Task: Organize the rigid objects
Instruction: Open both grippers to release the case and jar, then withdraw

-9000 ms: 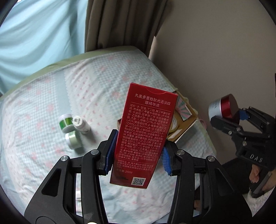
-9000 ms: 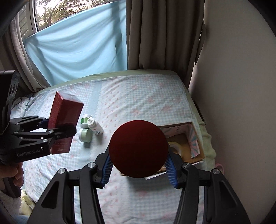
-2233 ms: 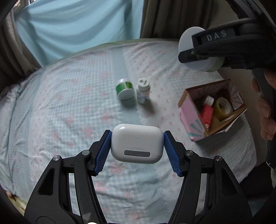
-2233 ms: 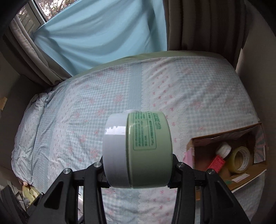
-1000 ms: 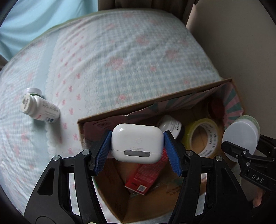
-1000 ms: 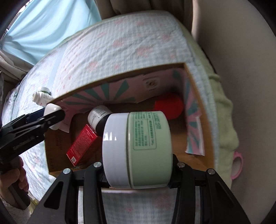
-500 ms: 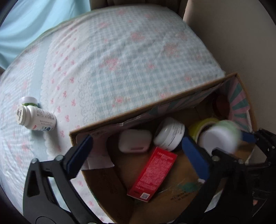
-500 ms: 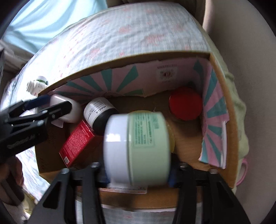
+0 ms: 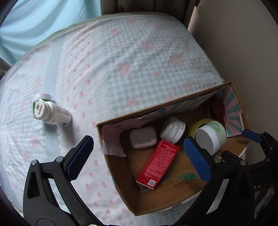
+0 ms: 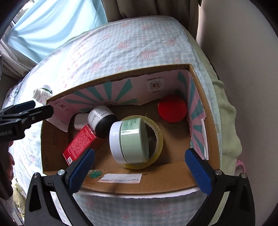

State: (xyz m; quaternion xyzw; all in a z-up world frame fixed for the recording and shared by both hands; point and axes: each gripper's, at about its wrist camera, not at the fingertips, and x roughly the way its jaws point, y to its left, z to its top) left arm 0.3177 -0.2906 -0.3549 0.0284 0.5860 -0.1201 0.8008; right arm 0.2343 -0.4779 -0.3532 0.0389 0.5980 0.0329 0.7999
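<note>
A: Well, start big. The bed (image 9: 132, 57) fills both views, under a blue-and-white checked sheet with pink flowers, with pale blue fabric over a window and a grey-brown curtain (image 10: 149, 8) behind it, and a plain wall on the right.

B: And the cardboard box (image 10: 203, 111) sits at the bed's right edge, close to that wall. Judging by that, a nudge from either gripper could push it off the mattress.

A: Inside, the tape roll (image 10: 157, 139) lies flat, with the green jar (image 10: 130, 141) on its side, resting on top of it. That jar looks free to roll.

B: Next, the red carton (image 9: 158, 164), leaning against the black jar (image 9: 174, 130), then the red-lidded jar (image 10: 172, 108) in the far corner, and the white earbud case (image 9: 142, 137) by the left wall.

A: The grippers?

B: Both spread wide and empty. The left gripper (image 9: 139, 156) straddles the box's near-left corner. The right gripper (image 10: 139, 165) hovers above the box's near wall.

A: What remains outside?

B: 1 white bottle (image 9: 52, 113) lies on its side on the sheet, well apart from the box, with a green tub (image 9: 42, 98) touching it behind. On soft bedding, the bottle may roll away when gripped.
</note>
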